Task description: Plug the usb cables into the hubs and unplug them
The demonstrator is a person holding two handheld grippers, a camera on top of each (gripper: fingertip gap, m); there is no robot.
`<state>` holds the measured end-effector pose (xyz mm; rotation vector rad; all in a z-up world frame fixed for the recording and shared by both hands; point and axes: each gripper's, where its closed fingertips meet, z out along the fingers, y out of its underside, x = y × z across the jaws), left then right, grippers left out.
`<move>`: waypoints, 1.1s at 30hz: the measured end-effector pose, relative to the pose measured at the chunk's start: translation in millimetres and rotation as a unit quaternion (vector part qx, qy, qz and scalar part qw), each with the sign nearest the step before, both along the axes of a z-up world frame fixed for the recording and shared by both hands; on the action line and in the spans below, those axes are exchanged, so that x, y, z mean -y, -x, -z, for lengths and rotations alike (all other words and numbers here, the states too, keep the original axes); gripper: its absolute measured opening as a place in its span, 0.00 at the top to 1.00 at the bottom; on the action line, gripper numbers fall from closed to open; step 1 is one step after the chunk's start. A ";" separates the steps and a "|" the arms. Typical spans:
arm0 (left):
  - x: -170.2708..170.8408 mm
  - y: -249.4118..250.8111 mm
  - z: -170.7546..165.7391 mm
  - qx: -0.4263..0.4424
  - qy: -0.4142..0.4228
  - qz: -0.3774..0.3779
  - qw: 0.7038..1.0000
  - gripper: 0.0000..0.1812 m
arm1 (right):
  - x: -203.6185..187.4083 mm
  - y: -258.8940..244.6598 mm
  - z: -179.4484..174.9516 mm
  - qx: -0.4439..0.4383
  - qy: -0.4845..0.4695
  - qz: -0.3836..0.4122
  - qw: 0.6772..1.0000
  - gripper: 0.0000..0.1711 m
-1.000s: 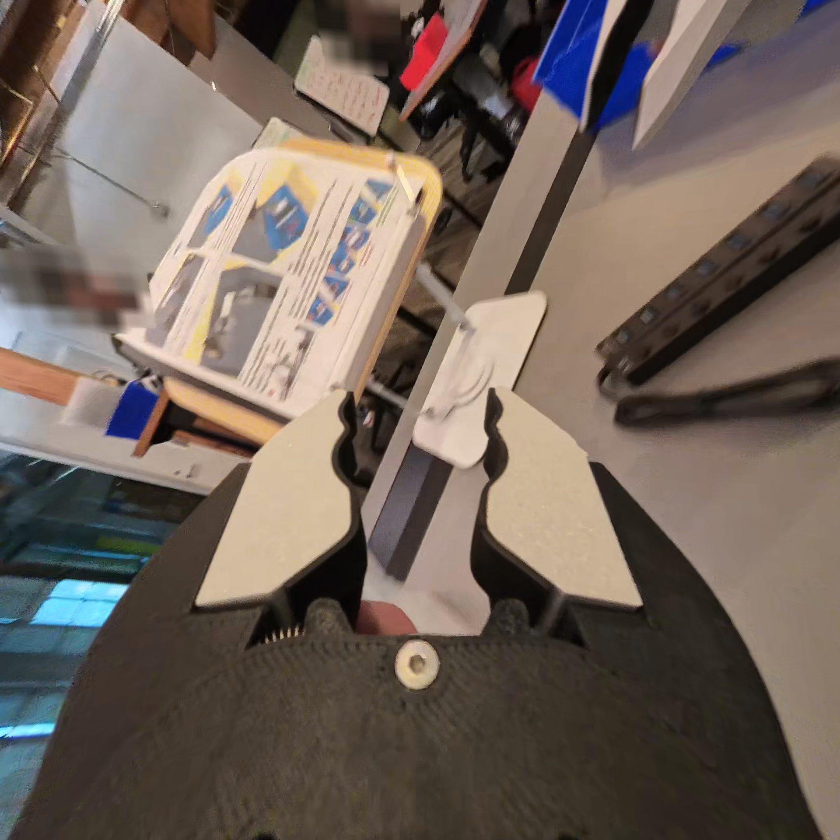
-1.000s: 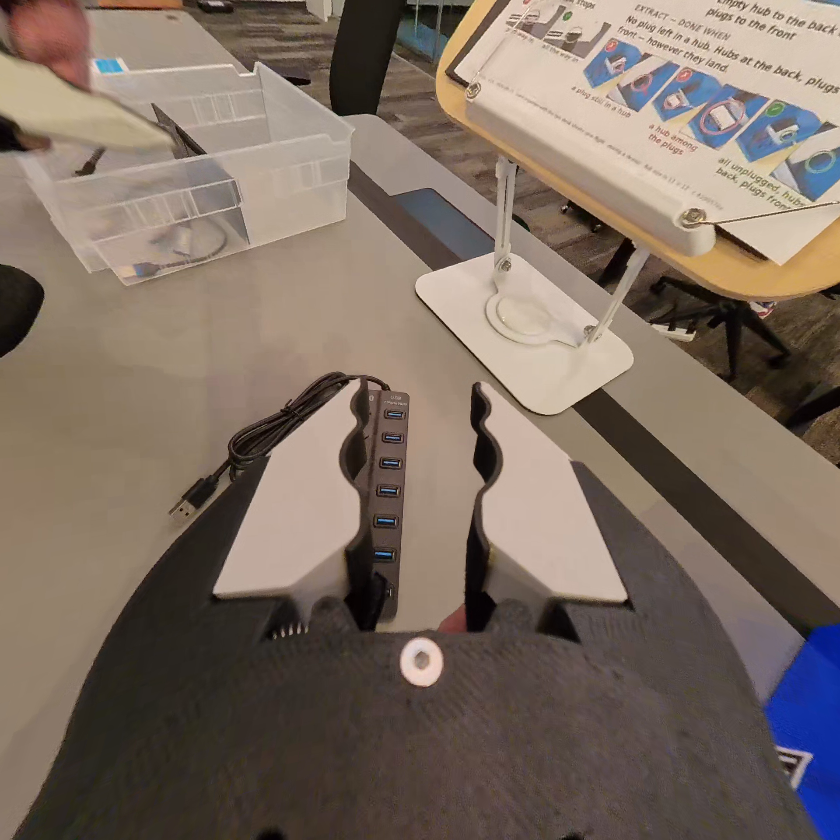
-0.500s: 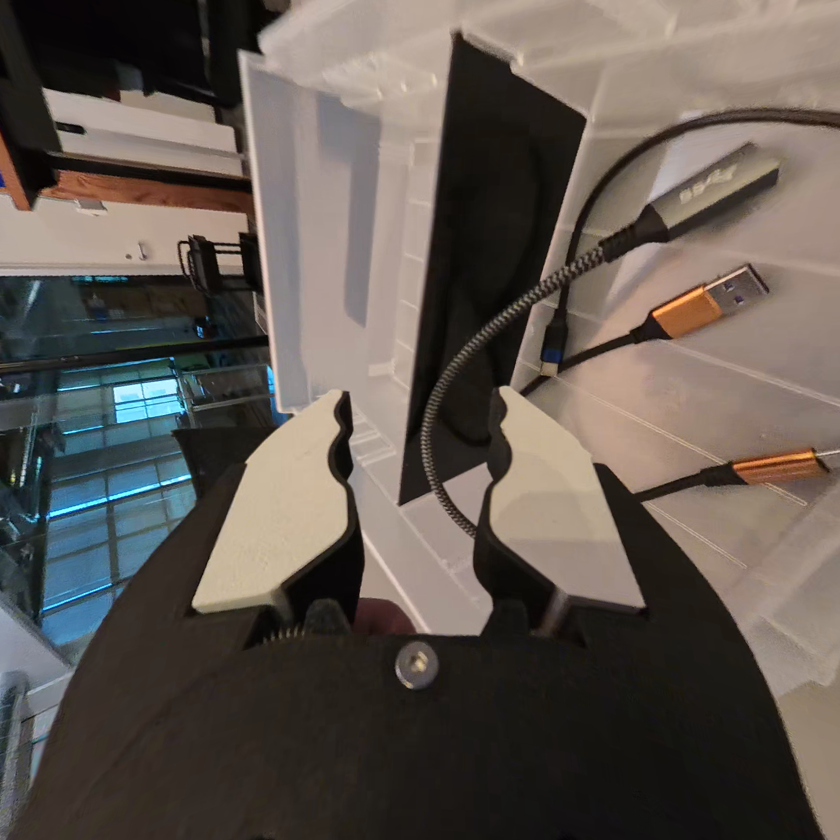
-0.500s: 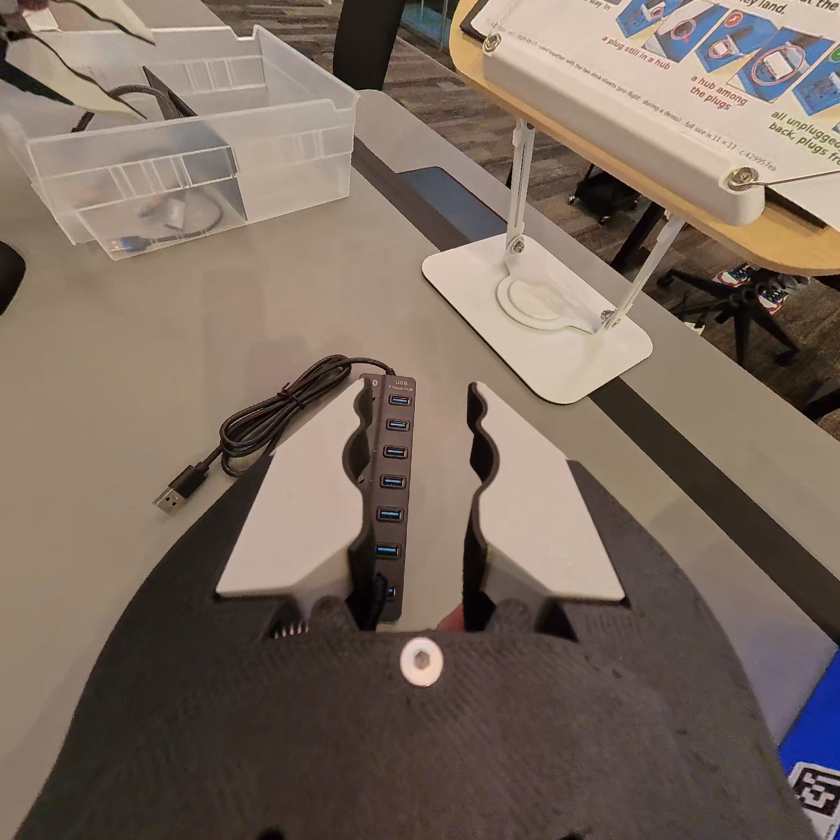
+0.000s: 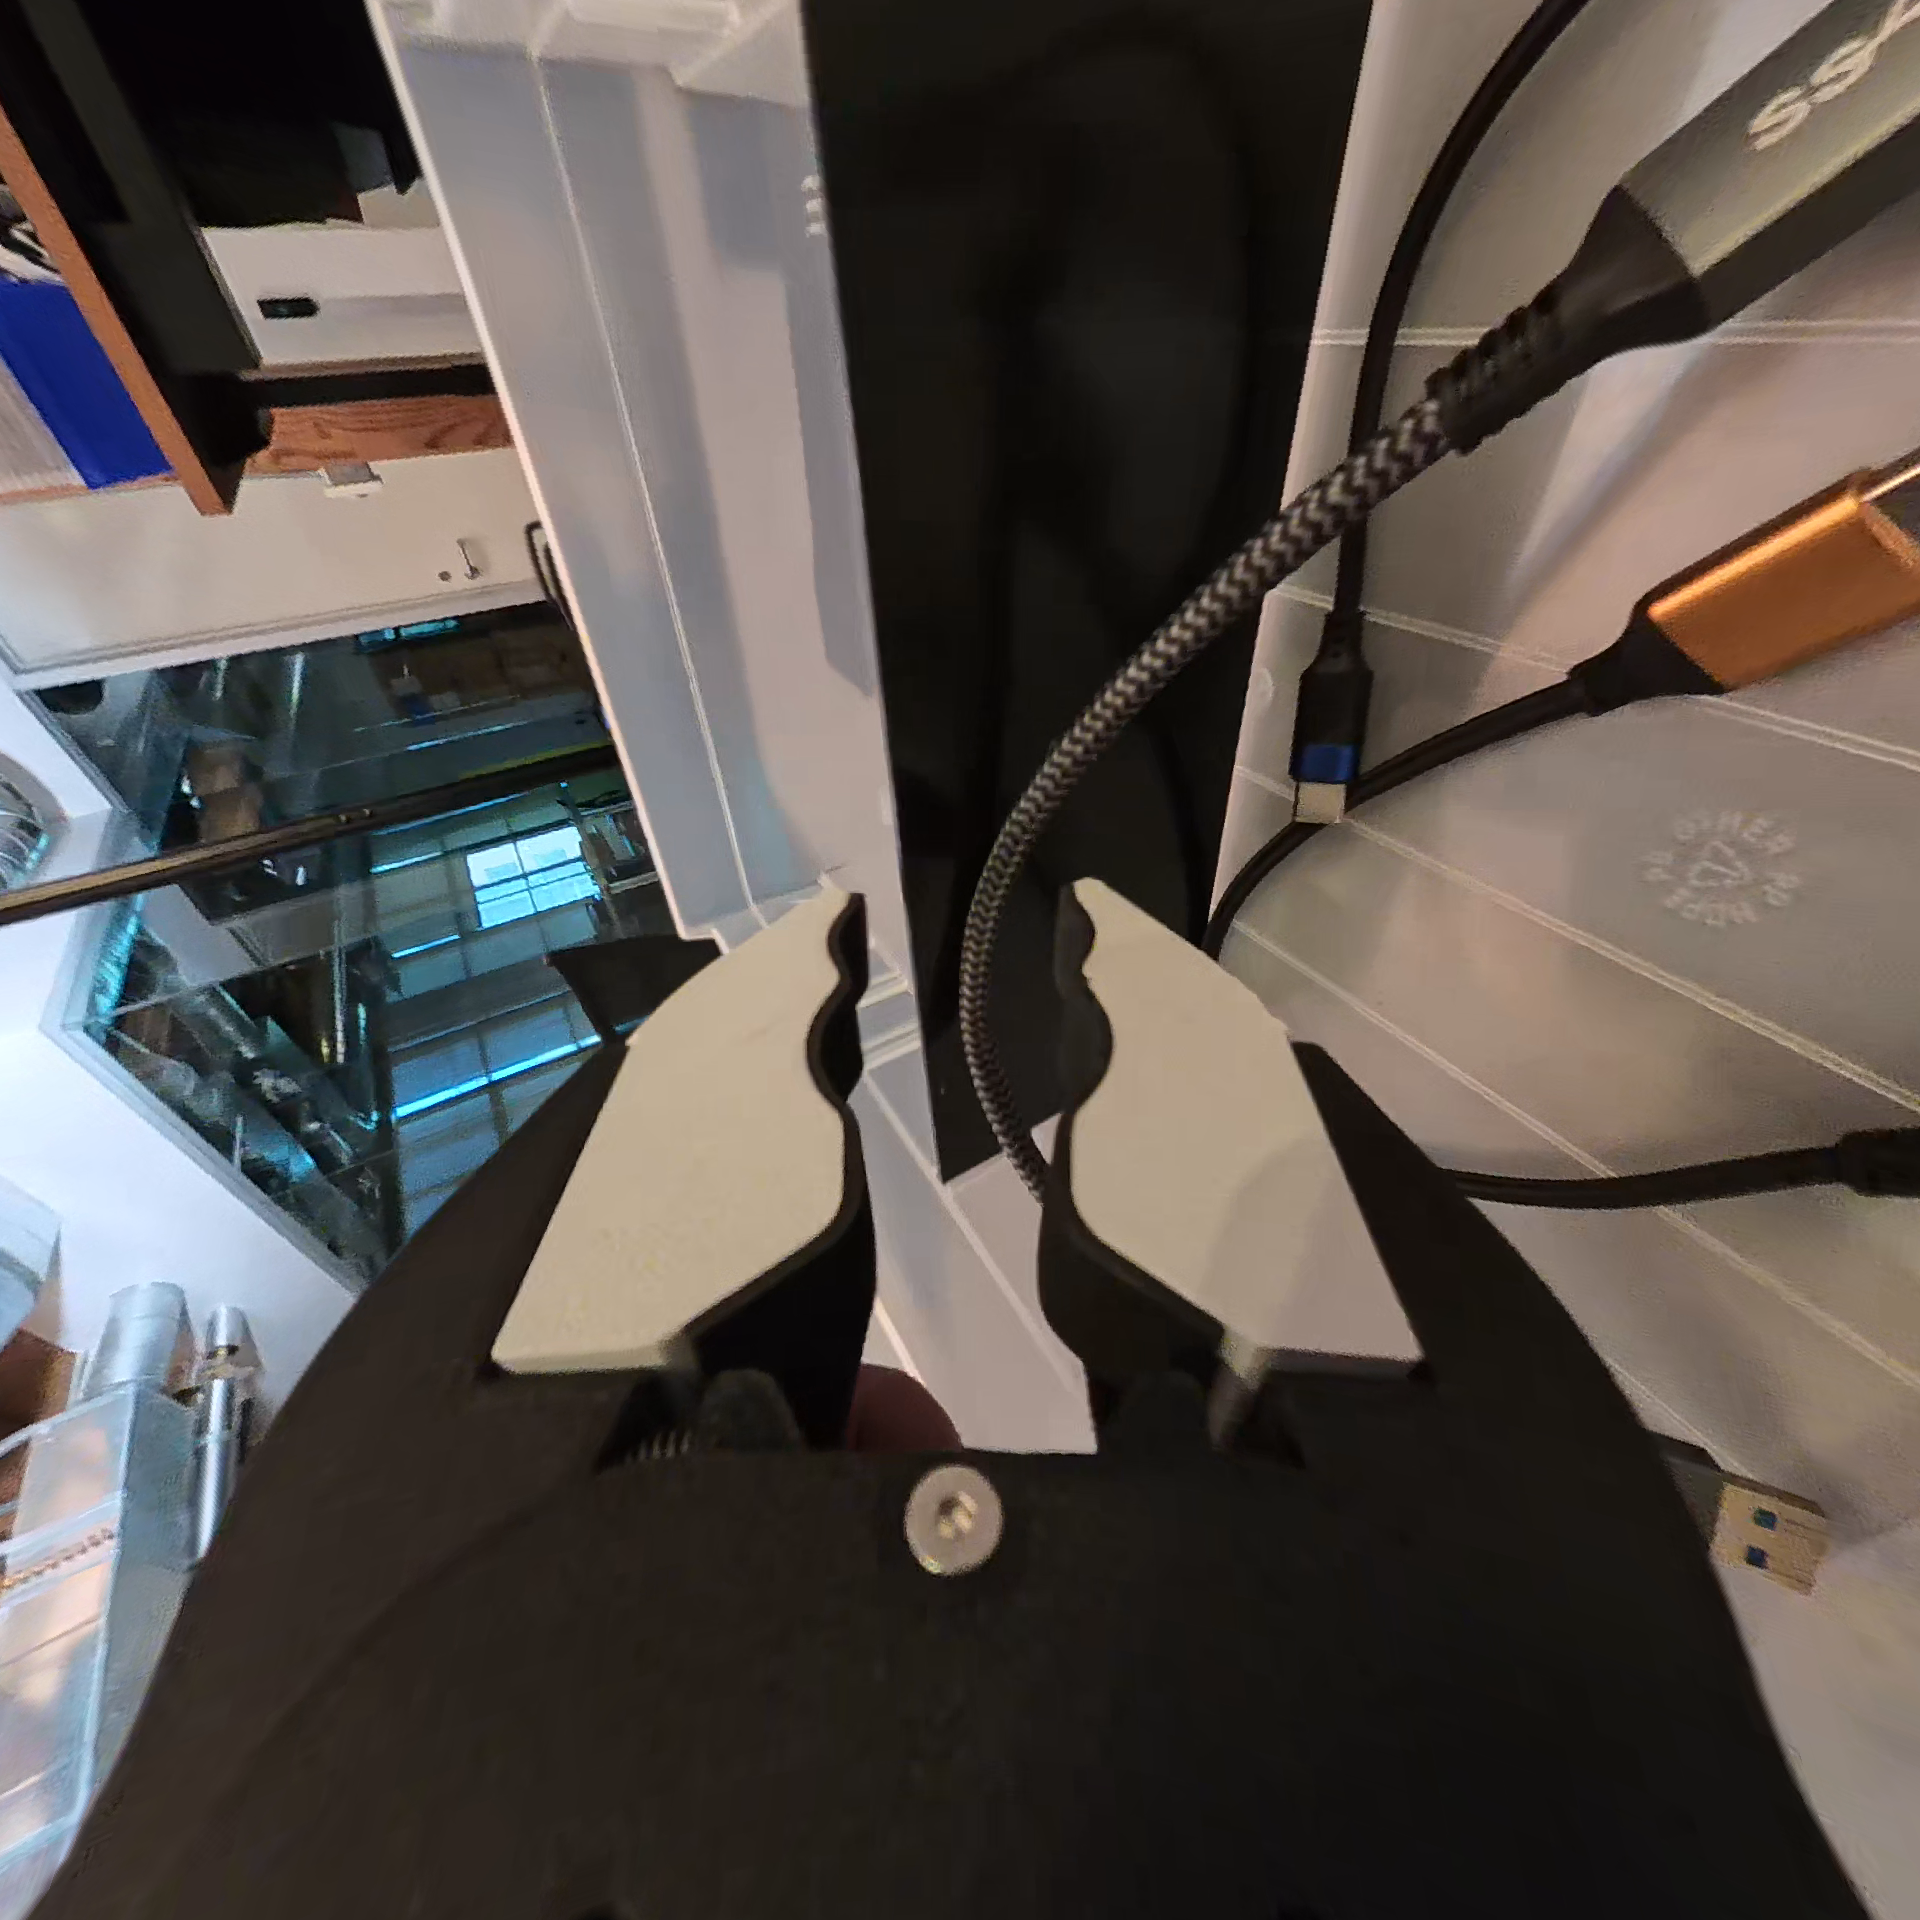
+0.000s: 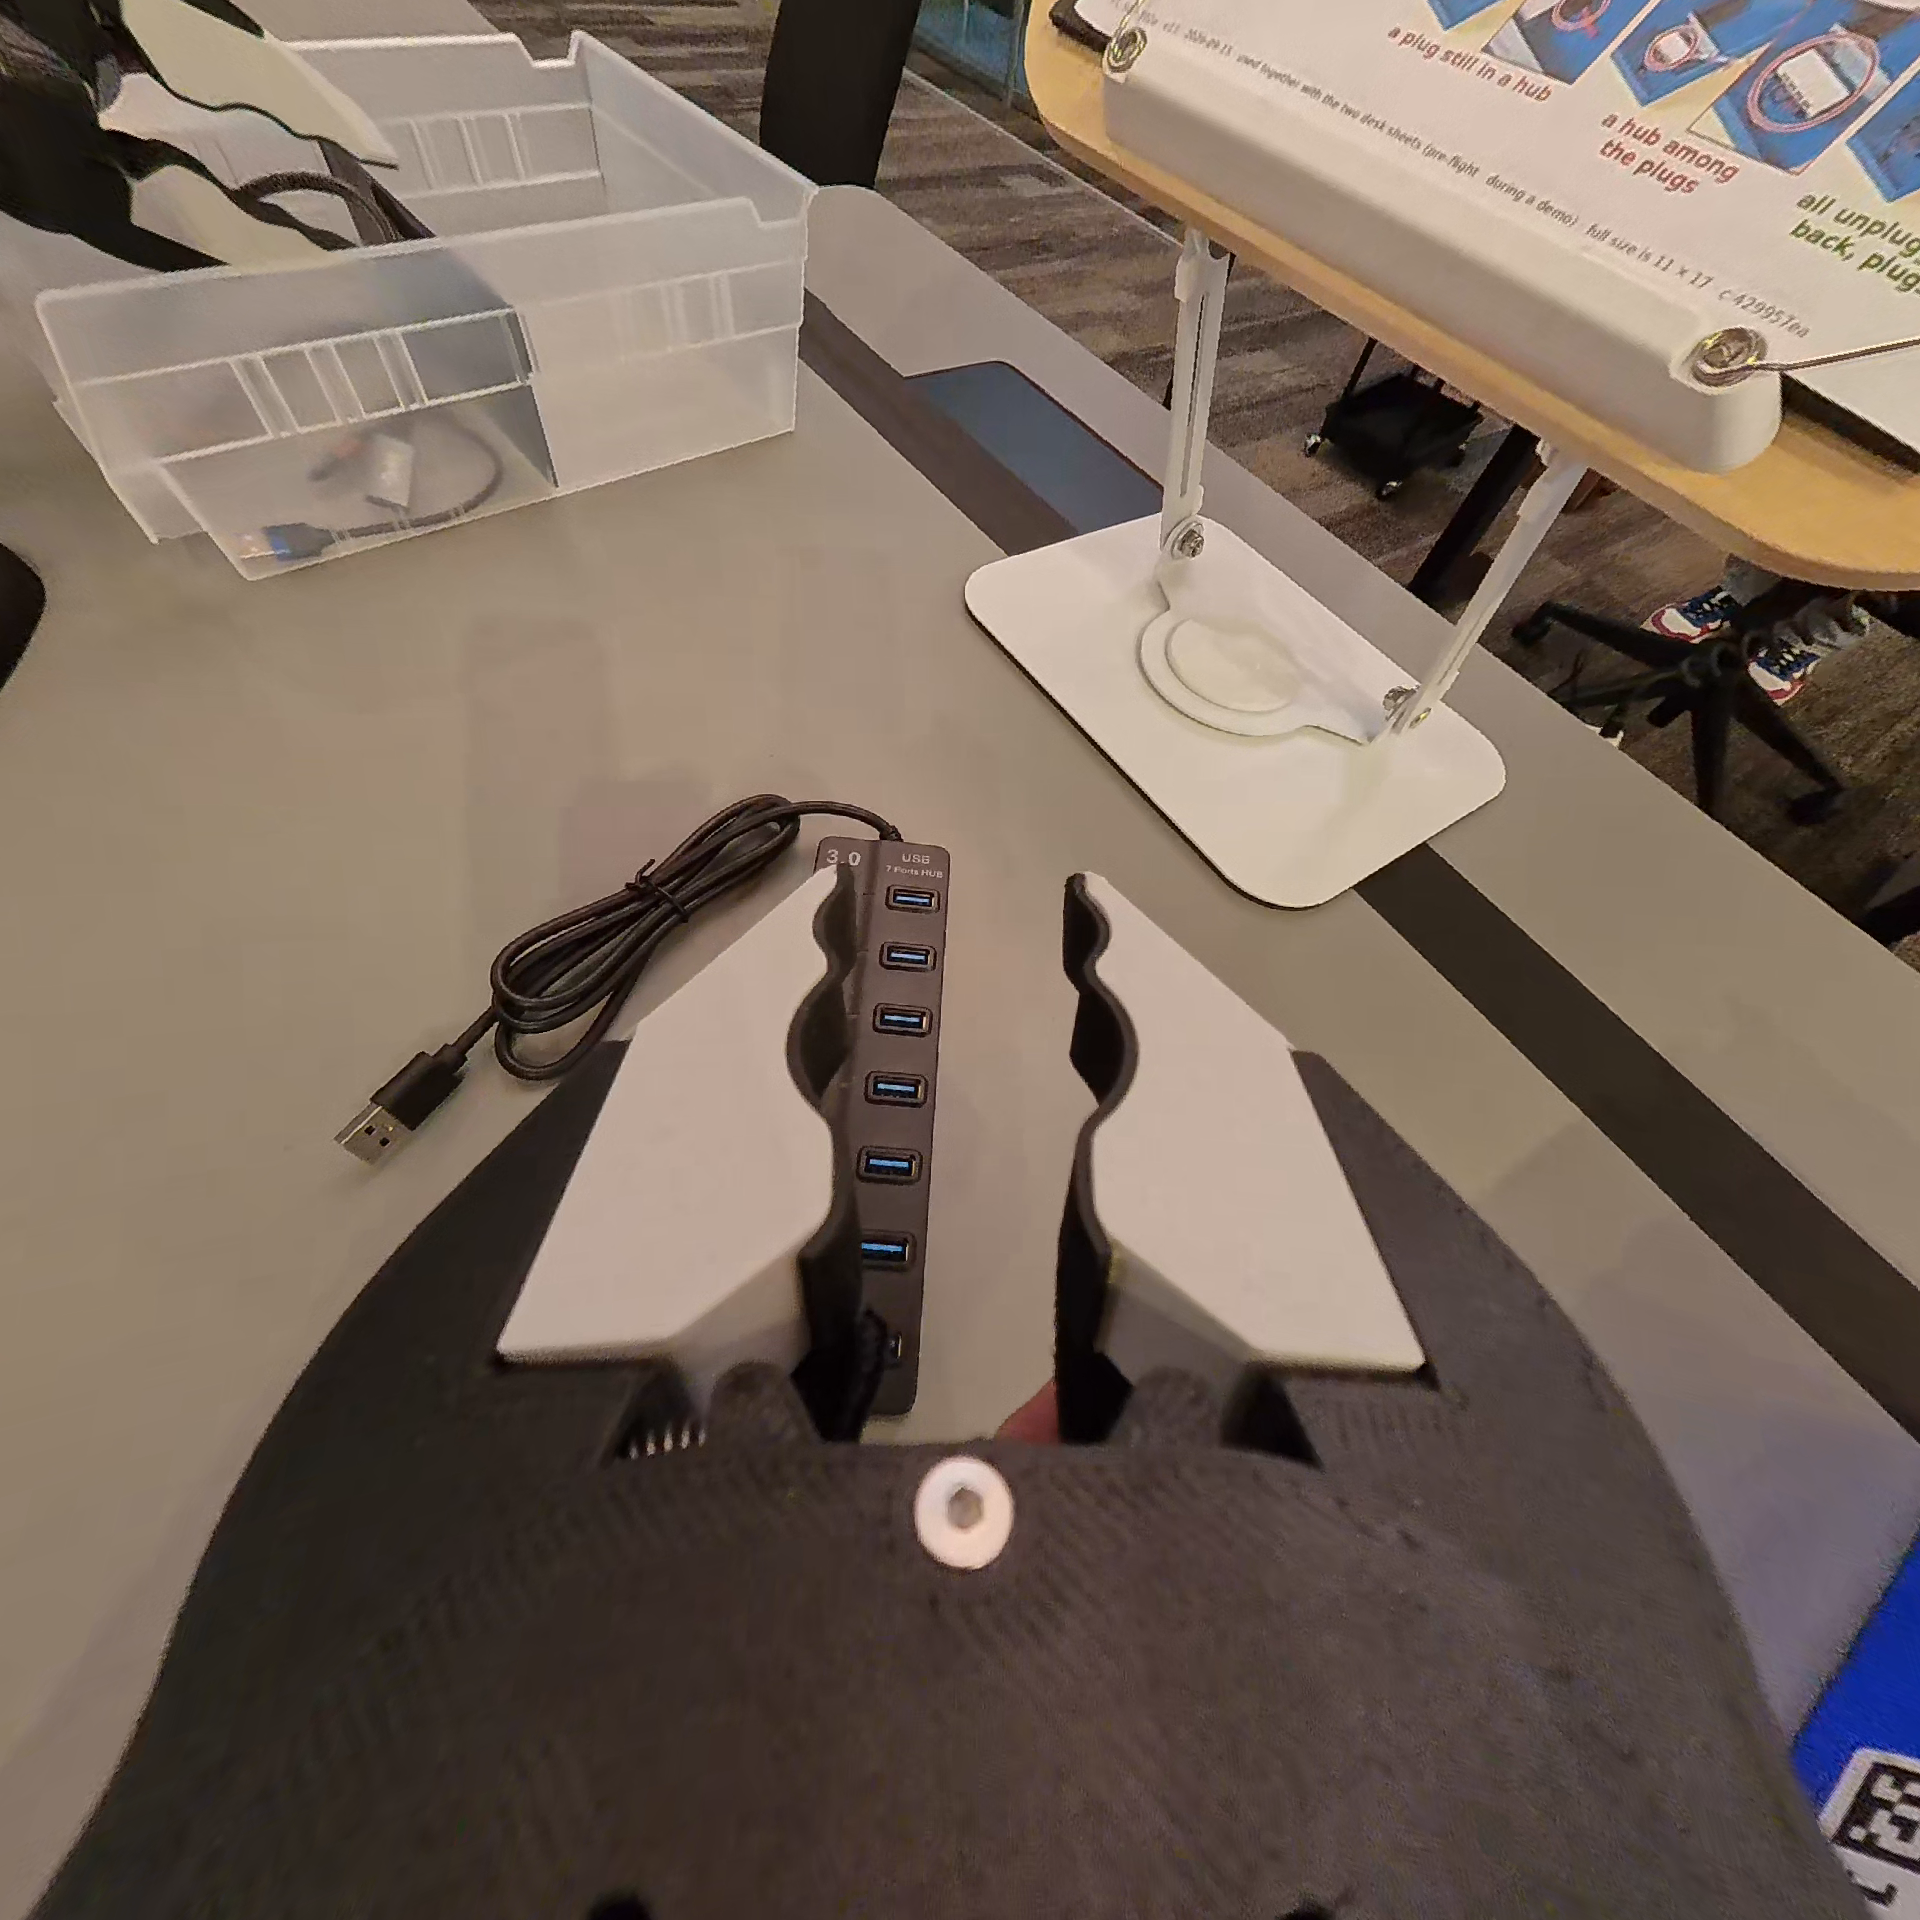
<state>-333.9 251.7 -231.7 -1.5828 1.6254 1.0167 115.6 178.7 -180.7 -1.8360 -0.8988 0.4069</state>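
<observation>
1. Left tool [image 5: 961,914]: fingers parted, nothing gripped; aimed into a clear plastic bin [image 5: 1558,987].
2. Braided grey-black cable [image 5: 1091,790] runs up between the fingertips towards 1 o'clock, ending in a grey metal connector housing [image 5: 1766,156]. Contact with the right finger [image 5: 1195,1143]: cannot tell.
3. Black divider panel [image 5: 1039,416] stands in the bin at 12 o'clock, behind the braided cable.
4. At 2 o'clock: copper-coloured plug [image 5: 1787,592] on a black lead. Just beside it, towards centre, a small plug with a blue band [image 5: 1325,748].
5. At 3 o'clock: a thin black lead [image 5: 1662,1190] crosses the bin floor.
6. At 4 o'clock: silver USB plug with blue insert [image 5: 1766,1548], partly hidden by the tool body.
</observation>
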 end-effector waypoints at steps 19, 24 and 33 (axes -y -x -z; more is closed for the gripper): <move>1.5 -0.6 -56.2 0.000 -0.147 0.044 0.988 0.97 | -1.2 -1.6 0.3 -0.002 -0.001 0.002 1.000 0.79; 1.6 7.3 -83.5 0.022 -0.185 0.025 0.982 0.97 | 0.1 -0.3 -4.1 -0.003 -0.008 0.001 1.000 0.79; 2.7 4.1 -154.9 0.071 -0.256 0.012 0.964 0.97 | 4.6 4.2 -19.0 0.002 -0.047 -0.005 0.999 0.79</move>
